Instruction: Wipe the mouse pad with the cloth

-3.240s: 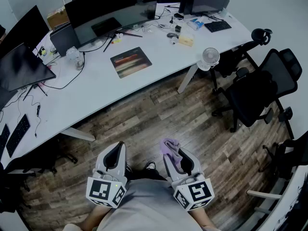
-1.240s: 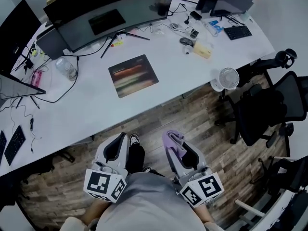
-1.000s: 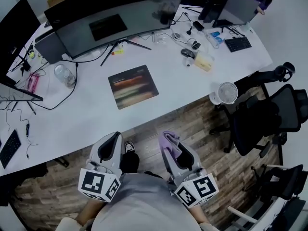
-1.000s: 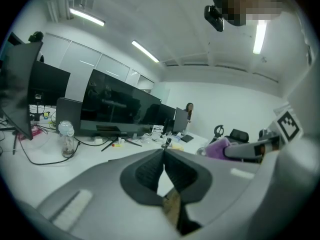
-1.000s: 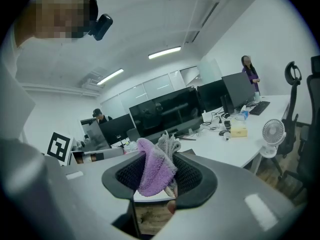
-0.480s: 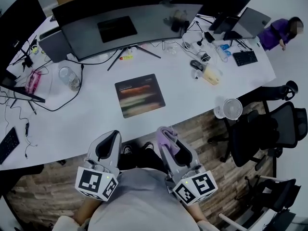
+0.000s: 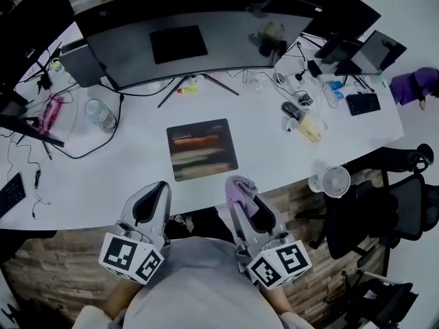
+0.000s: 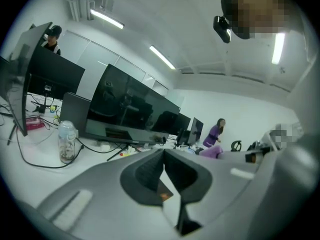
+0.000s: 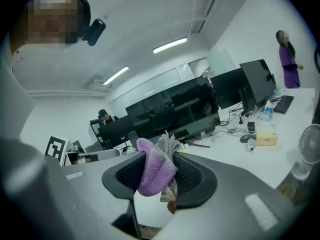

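Observation:
The dark mouse pad (image 7: 202,149) lies flat on the white desk (image 7: 103,190), in front of the curved monitor. My right gripper (image 7: 238,182) is shut on a purple cloth (image 7: 241,189), whose bunched end sticks out past the jaw tips (image 9: 152,171). It hovers over the desk's front edge, just right of and nearer than the pad. My left gripper (image 7: 162,185) is at the same edge, nearer than the pad's left corner. In the left gripper view its jaws (image 8: 163,151) are pressed together with nothing between them.
A wide curved monitor (image 7: 199,33) stands behind the pad on a splayed foot. A clear bottle (image 7: 101,114) and cables are at the left. A mouse (image 7: 290,110) and a yellow pack (image 7: 310,127) are at the right. A small fan (image 7: 336,181) and an office chair (image 7: 391,204) are off the right end.
Both grippers have come forward from over the wooden floor to the desk's front edge, and the mouse pad is now close ahead. The cloth stays clamped in the right gripper.

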The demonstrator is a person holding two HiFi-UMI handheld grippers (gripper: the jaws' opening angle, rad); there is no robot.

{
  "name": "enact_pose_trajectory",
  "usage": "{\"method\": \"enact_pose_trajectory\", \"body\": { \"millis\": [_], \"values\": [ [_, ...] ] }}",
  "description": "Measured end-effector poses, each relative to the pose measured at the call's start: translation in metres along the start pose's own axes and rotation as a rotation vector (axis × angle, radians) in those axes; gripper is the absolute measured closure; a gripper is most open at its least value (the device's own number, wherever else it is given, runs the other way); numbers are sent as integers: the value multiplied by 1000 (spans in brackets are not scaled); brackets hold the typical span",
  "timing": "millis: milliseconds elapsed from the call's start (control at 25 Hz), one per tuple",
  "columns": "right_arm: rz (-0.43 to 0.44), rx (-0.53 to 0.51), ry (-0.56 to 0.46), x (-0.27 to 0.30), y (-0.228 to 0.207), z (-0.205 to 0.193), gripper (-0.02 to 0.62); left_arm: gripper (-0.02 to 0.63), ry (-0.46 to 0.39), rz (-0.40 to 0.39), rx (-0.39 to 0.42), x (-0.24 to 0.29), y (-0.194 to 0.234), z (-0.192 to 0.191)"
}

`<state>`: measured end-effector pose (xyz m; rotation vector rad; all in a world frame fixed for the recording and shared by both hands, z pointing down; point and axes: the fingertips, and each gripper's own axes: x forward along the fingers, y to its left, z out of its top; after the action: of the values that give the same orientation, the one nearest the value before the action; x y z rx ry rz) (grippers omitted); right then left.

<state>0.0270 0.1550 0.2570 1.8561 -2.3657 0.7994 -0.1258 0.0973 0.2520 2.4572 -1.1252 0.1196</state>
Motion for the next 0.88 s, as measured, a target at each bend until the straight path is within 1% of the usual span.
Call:
{"method": "enact_pose_trajectory", "body": {
  "millis": [200,480,680,880],
  "values": [
    [61,-3,33,26,-32,17,430,606,-6,60,22,36,-4,9],
    [129,-3,89,60,-77,32,430,606,-9,148,37,82,-10,10],
    [167,14,128,83,-104,35,431,606,-7,218,57,106,-9,7],
    [188,34,179,106,-123,23,443,606,8,268,71,122,-7,1]
  ]
}}
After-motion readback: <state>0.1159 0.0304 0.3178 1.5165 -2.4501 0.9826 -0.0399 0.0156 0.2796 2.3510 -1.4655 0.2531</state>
